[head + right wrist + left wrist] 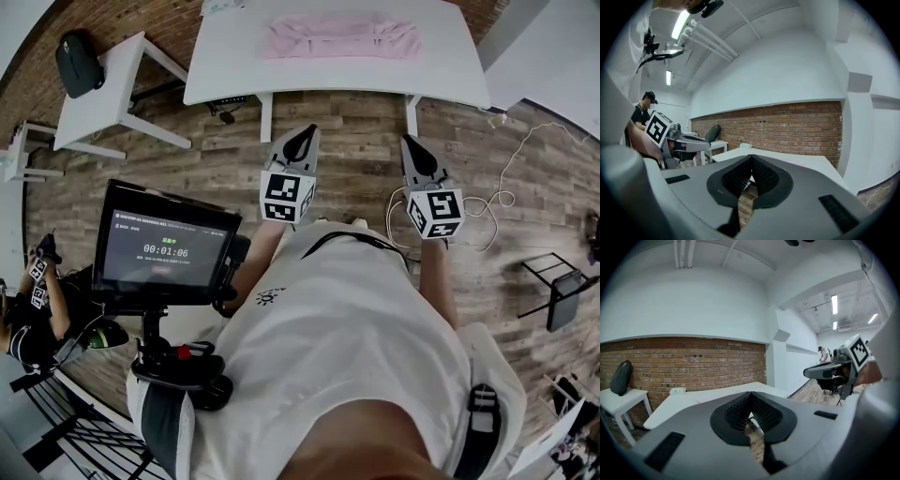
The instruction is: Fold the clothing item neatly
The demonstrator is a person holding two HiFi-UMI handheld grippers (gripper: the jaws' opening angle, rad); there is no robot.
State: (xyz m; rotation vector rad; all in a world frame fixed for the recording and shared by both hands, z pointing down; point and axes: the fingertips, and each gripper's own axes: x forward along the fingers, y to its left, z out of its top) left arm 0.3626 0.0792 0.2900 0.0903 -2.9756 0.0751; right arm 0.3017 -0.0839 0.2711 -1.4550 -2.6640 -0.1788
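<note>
I hold two grippers. My left gripper and my right gripper are both pinched tight with nothing in them. One pink clothing item lies on the one big white table, well apart from both. It is bunched up, so I cannot tell its kind. One black bag sits nearby.

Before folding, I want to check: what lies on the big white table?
A pink garment and a small pale object lie on the white table. Anything beneath the cloth is covered.
</note>
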